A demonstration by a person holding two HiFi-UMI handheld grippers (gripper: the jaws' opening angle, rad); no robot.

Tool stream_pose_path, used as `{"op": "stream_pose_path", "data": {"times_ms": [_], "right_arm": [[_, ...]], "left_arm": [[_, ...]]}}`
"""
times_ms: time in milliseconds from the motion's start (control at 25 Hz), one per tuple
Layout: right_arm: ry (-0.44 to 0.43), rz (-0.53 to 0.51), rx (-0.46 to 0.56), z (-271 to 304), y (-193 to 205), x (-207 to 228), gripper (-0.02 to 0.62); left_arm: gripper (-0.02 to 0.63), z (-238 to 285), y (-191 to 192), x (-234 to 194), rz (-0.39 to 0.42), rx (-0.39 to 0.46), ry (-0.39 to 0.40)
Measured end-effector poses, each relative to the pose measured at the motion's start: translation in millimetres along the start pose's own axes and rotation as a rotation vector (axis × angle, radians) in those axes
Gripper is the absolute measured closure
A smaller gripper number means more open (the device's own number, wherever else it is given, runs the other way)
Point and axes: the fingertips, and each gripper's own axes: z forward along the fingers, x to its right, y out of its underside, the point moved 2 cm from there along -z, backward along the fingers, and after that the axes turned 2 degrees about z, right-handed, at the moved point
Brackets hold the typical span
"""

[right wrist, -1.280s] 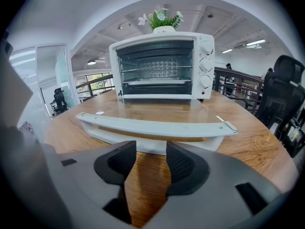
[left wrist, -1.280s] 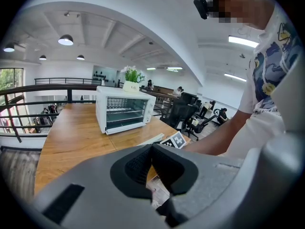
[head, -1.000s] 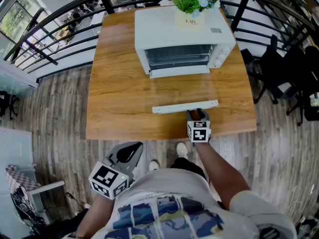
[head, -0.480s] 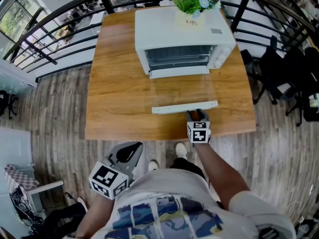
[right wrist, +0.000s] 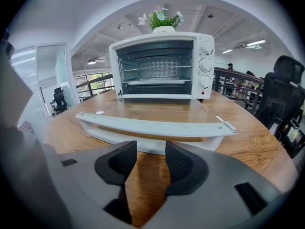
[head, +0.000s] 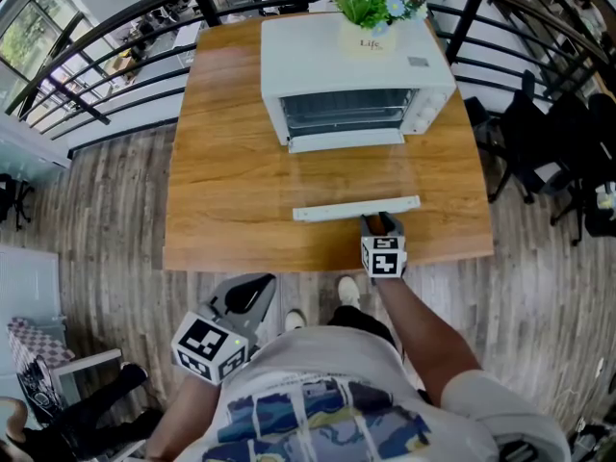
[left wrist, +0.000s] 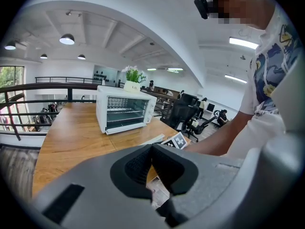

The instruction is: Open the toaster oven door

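The white toaster oven (head: 356,65) stands at the far side of the wooden table (head: 231,191). Its glass door (head: 351,176) lies folded down flat, and the white handle bar (head: 356,207) is toward me. My right gripper (head: 381,221) sits just behind that bar at its right part. In the right gripper view the handle bar (right wrist: 152,126) runs across just beyond the jaws of the right gripper (right wrist: 151,163), which are closing a little with nothing between them. My left gripper (head: 245,295) hangs below the table's near edge. In its own view the pads of the left gripper (left wrist: 151,168) meet, empty.
A potted plant (head: 371,8) stands on top of the oven. Black railings (head: 115,75) run behind and beside the table. Office chairs (head: 539,123) stand at the right. The person's shoes (head: 351,290) are on the wood floor under the near edge.
Both grippers and the oven door stay where they were. Someone's legs have moved into the bottom left corner of the floor.
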Motion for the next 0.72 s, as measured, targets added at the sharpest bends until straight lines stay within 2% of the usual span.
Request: {"op": "stream_pose_path", "data": {"times_ms": [720], "right_arm": [[-0.013, -0.012, -0.006, -1.6, -1.7, -0.8, 0.416]], "left_arm": [[0.603, 4.7, -3.0, -0.1, 0.004, -0.007, 0.004]]}}
